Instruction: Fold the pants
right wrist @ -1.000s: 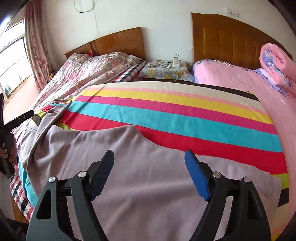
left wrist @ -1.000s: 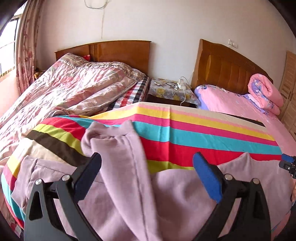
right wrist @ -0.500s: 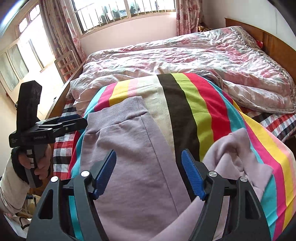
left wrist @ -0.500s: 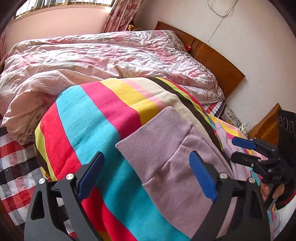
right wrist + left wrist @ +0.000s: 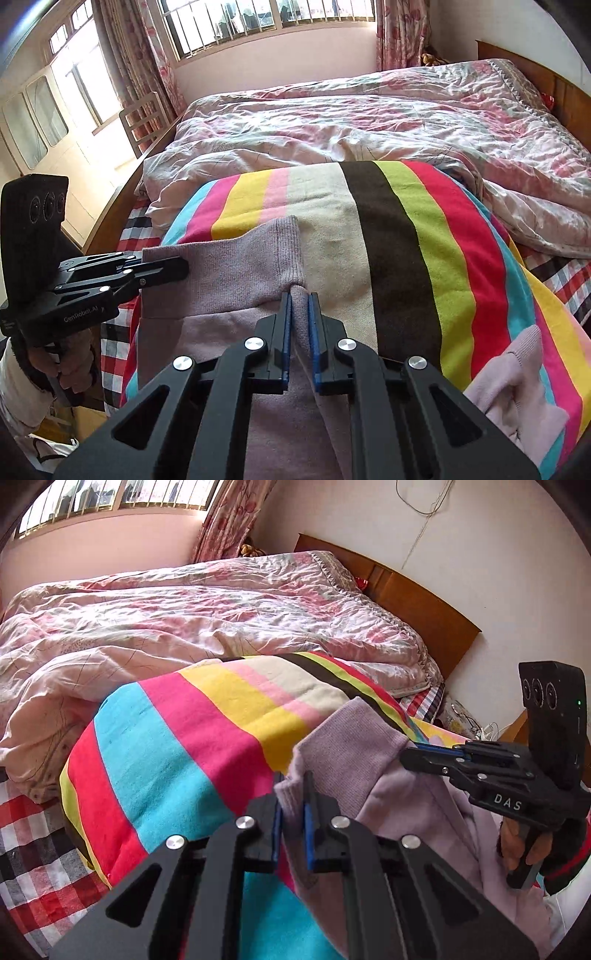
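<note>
Left wrist view: the left hand-held gripper (image 5: 293, 805) has its blue-padded fingers pinched onto one corner of the ribbed waistband of the lilac pants (image 5: 354, 746). The pants lie on a striped blanket (image 5: 192, 731) spread over a bed, with a rumpled pink floral quilt (image 5: 192, 609) behind it and a red checked sheet (image 5: 33, 853) at the lower left. At the right, the right hand-held gripper (image 5: 413, 755) is clamped on the opposite waistband corner, the person's hand (image 5: 517, 845) wrapped round its handle.

Right wrist view: the right hand-held gripper (image 5: 299, 306) is closed on a fold of the pants (image 5: 236, 273) at the waistband's right corner. The left hand-held gripper (image 5: 177, 267) grips the left corner, so the waistband stretches between the two. One cuff of the pants (image 5: 513, 373) lies crumpled on the striped blanket (image 5: 424, 236) at the lower right. A wooden chair (image 5: 142, 122) stands by the window beyond the floral quilt (image 5: 369, 122).
</note>
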### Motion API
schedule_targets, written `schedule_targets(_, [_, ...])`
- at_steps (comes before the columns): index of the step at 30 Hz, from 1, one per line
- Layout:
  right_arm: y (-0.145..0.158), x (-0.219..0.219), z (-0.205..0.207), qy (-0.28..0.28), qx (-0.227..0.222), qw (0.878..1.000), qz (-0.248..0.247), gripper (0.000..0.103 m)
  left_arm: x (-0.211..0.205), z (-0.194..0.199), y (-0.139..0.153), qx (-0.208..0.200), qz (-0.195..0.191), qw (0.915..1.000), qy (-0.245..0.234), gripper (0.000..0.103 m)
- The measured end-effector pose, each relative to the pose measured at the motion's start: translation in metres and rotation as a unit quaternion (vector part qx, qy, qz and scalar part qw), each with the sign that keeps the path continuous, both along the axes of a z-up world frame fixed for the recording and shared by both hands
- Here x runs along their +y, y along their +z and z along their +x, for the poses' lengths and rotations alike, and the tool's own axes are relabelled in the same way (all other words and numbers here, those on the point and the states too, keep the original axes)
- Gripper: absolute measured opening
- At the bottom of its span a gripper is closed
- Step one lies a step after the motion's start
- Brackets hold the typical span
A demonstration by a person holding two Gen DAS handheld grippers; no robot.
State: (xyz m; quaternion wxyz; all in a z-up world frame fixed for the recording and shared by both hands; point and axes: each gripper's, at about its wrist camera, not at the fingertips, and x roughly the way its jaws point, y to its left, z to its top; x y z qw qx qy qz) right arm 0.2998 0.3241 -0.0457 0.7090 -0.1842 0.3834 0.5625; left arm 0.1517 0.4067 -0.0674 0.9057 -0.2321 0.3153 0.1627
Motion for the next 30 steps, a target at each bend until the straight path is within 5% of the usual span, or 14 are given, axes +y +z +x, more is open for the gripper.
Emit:
schedule_targets(4, [0.003, 0.008, 0.011, -0.025, -0.014, 1.0, -0.009, 0.011, -0.004, 0.014, 0.014, 0.004, 0.031, 0.9995, 0.009, 0.009])
schedule_targets(9, [-0.043, 0.025, 0.016, -0.049, 0.004, 0.997, -0.057, 0.015, 0.012, 0.034, -0.031, 0.074, 0.013, 0.9966, 0.033, 0.015])
schedule_targets(11, [-0.034, 0.016, 0.022, -0.064, 0.037, 0.995, -0.061, 0.026, 0.008, 0.028, -0.028, 0.073, 0.032, 0.996, 0.041, 0.027])
schedule_targets(12, [-0.024, 0.007, 0.024, -0.069, 0.047, 0.995, -0.06, 0.048, 0.006, 0.025, -0.023, 0.077, 0.047, 0.9944, 0.056, 0.049])
schedule_targets(13, [-0.011, -0.009, 0.027, -0.077, 0.048, 0.995, -0.045, 0.057, 0.003, 0.02, -0.016, 0.076, 0.062, 0.9923, 0.076, 0.071])
schedule_targets(16, [0.027, -0.078, 0.038, -0.12, 0.052, 0.991, 0.01, 0.062, -0.021, 0.005, 0.016, 0.027, 0.084, 0.9935, 0.071, 0.076])
schedule_targets(20, [0.019, -0.189, 0.067, -0.236, 0.107, 0.965, 0.039, 0.062, -0.071, 0.022, 0.032, -0.017, 0.055, 0.9959, -0.07, 0.096])
schedule_targets(24, [-0.033, -0.255, 0.085, -0.31, 0.218, 0.924, 0.053, 0.05, -0.107, 0.061, 0.001, 0.039, 0.039, 0.9896, -0.133, 0.096])
schedule_targets(26, [-0.054, -0.258, 0.086, -0.316, 0.252, 0.913, 0.055, 0.048, -0.108, 0.077, -0.025, 0.082, 0.021, 0.987, -0.137, 0.096])
schedule_targets(28, [-0.067, -0.251, 0.089, -0.314, 0.272, 0.908, 0.055, 0.043, -0.109, 0.077, -0.031, 0.081, 0.033, 0.9861, -0.141, 0.096])
schedule_targets(30, [-0.065, -0.24, 0.085, -0.318, 0.252, 0.912, 0.055, 0.009, -0.104, 0.067, -0.025, 0.07, 0.022, 0.9873, -0.141, 0.094])
